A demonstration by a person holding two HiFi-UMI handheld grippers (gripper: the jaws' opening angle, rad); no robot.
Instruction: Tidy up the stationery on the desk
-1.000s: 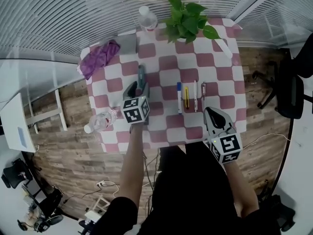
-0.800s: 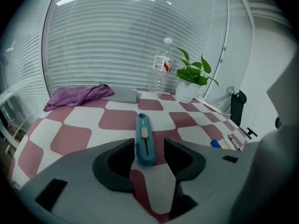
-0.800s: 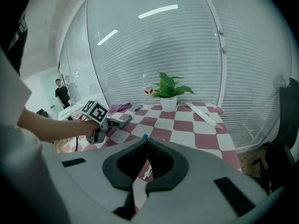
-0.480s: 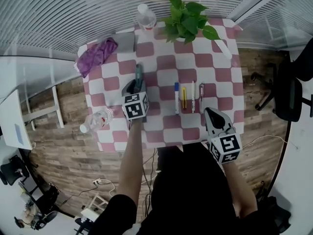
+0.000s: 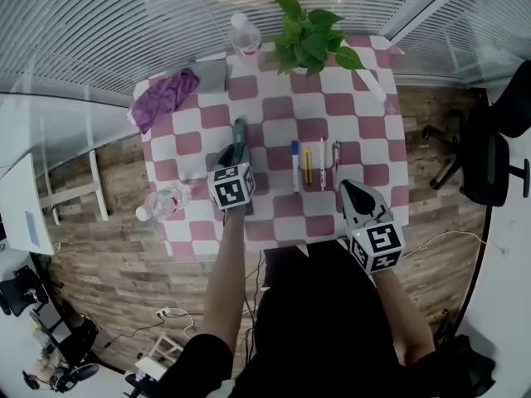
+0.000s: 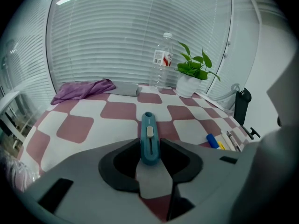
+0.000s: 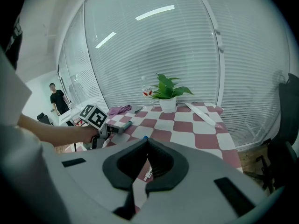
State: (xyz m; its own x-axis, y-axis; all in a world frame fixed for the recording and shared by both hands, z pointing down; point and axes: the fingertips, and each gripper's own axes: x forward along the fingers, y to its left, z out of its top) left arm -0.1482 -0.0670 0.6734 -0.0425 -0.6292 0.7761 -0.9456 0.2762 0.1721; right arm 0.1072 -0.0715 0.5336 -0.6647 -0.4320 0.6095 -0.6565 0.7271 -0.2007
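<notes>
The left gripper [image 5: 236, 150] reaches down over the teal utility knife [image 6: 148, 136], which lies flat on the checkered worktop [image 5: 332, 104], left of the row of pens [image 5: 314, 161]. Its jaws have just been closing with the knife's near end between them, and in the left gripper view no gap shows on either side, so they seem to be on it. The right gripper [image 5: 355, 191] hangs at the worktop's near edge with its jaws together and nothing in them. The hold looks to be near one end of the knife, so on lifting the long free end could droop or pivot out. The smooth casing might also slip, or the slider could get nudged if the jaws slide along it.
</notes>
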